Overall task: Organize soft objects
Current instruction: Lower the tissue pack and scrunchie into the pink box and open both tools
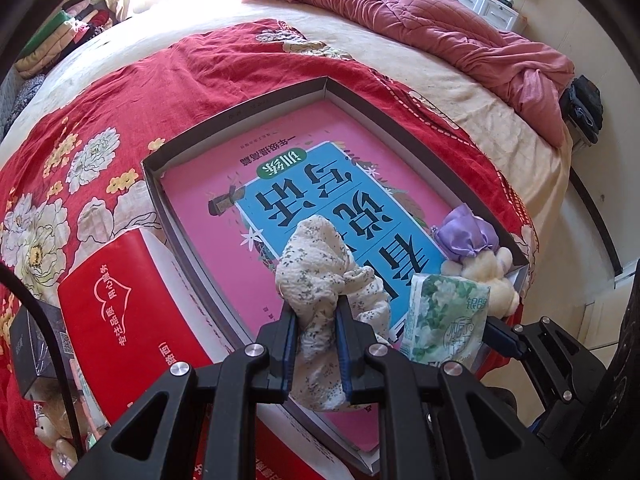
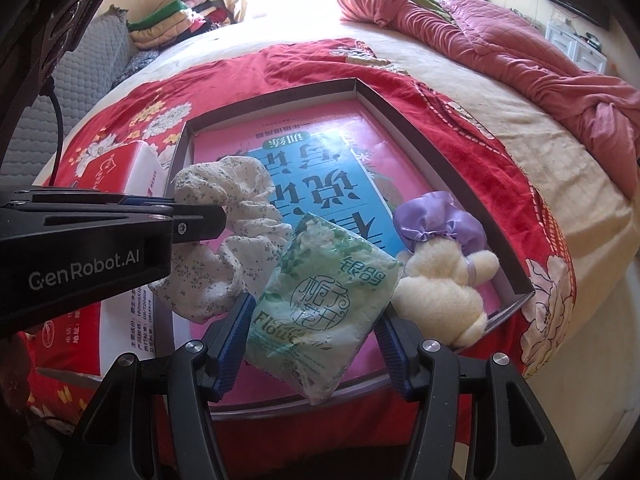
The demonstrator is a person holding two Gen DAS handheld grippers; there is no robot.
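While left tool [image 1: 316,312] pinches scrunchie [image 1: 320,264], right tool [image 2: 314,320] clamps tissue pack [image 2: 324,300].

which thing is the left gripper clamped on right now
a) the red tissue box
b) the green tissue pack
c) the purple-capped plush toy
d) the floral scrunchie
d: in the left wrist view the left gripper has its jaws closed on the floral scrunchie, while the green tissue pack sits between the right gripper's fingers and the plush toy lies in the tray.
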